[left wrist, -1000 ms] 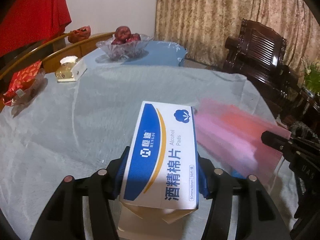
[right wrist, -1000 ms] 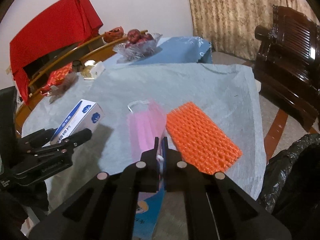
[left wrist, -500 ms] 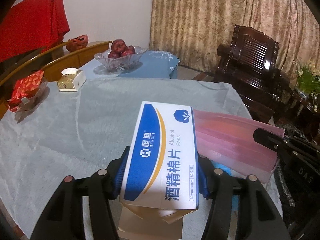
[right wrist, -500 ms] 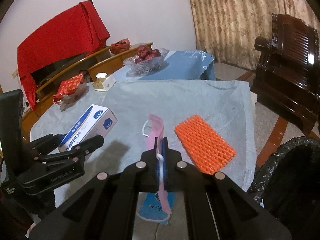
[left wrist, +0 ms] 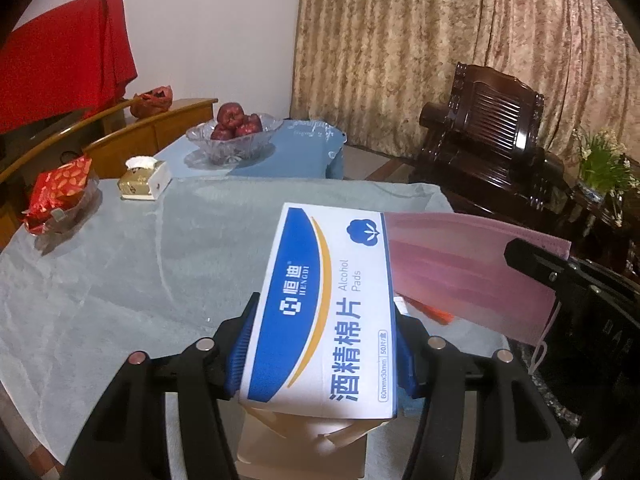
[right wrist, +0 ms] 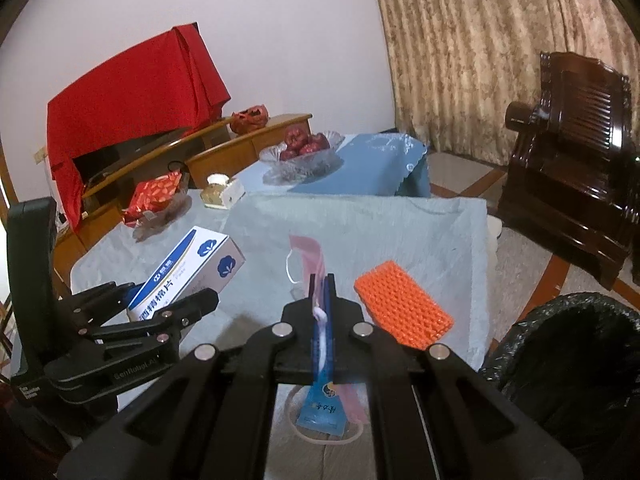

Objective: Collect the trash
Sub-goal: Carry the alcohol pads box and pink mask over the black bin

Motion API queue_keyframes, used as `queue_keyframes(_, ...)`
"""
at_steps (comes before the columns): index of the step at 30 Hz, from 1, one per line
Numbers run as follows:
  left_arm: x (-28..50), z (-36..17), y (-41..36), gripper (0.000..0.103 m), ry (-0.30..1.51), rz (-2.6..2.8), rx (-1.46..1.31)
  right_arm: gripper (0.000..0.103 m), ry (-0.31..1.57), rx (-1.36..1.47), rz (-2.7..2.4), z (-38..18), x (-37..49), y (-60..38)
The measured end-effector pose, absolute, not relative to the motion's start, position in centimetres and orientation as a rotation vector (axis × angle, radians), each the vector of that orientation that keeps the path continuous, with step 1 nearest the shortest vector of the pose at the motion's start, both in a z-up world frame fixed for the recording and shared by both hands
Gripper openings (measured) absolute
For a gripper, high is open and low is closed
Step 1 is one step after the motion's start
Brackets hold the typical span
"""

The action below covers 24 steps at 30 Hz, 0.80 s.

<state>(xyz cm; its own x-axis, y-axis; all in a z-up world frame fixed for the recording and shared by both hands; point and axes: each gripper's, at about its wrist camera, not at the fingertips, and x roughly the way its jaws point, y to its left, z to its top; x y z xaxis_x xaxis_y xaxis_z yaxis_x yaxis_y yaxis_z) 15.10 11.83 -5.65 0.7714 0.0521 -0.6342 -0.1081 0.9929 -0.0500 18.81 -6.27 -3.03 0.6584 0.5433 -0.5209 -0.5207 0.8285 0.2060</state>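
Observation:
My left gripper [left wrist: 324, 344] is shut on a white and blue alcohol pads box [left wrist: 328, 304] and holds it above the table; the box also shows in the right wrist view [right wrist: 188, 268]. My right gripper [right wrist: 320, 292] is shut on a pink face mask [right wrist: 310, 256], held edge-on above the table; the mask shows flat in the left wrist view [left wrist: 460, 272]. An orange foam net [right wrist: 402, 310] lies on the grey-blue tablecloth [right wrist: 380, 232]. A black trash bag [right wrist: 572, 360] stands open at the lower right, beside the table.
A glass fruit bowl [left wrist: 236, 136], a tissue box [left wrist: 142, 178] and a red snack bag [left wrist: 60, 192] stand at the table's far side. A dark wooden armchair [left wrist: 492, 136] stands at the right. A blue packet [right wrist: 322, 412] shows below my right gripper.
Both grippers have risen and pulled back from the table with their loads. The pink mask has come off the table and now hangs edge-on in my right gripper.

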Motion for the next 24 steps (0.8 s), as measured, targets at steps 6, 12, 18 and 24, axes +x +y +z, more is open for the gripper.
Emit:
queue_keyframes(6, 14.0, -4.3, 10.5, 0.057, 0.661, 0.064, -0.076, 0.002, 0.566, 0.047, 0.585, -1.6, 17.4, -8.0)
queue_keyframes(12, 13.5, -3.3, 8.4, 0.057, 0.645, 0.020, -0.066, 0.001, 0.534, 0.050, 0.548, -0.4, 15.9, -10.3)
queue_keyframes(18, 13.2, -2.5, 5.6, 0.057, 0.630, -0.033, -0.048, 0.001, 0.513, 0.066, 0.492, 0.2, 15.0, -13.5)
queue_keyframes(24, 13.2, -2.1, 3.0, 0.057, 0.622, -0.083, -0.035, 0.002, 0.499, 0.078, 0.433, 0.2, 13.9, -16.7)
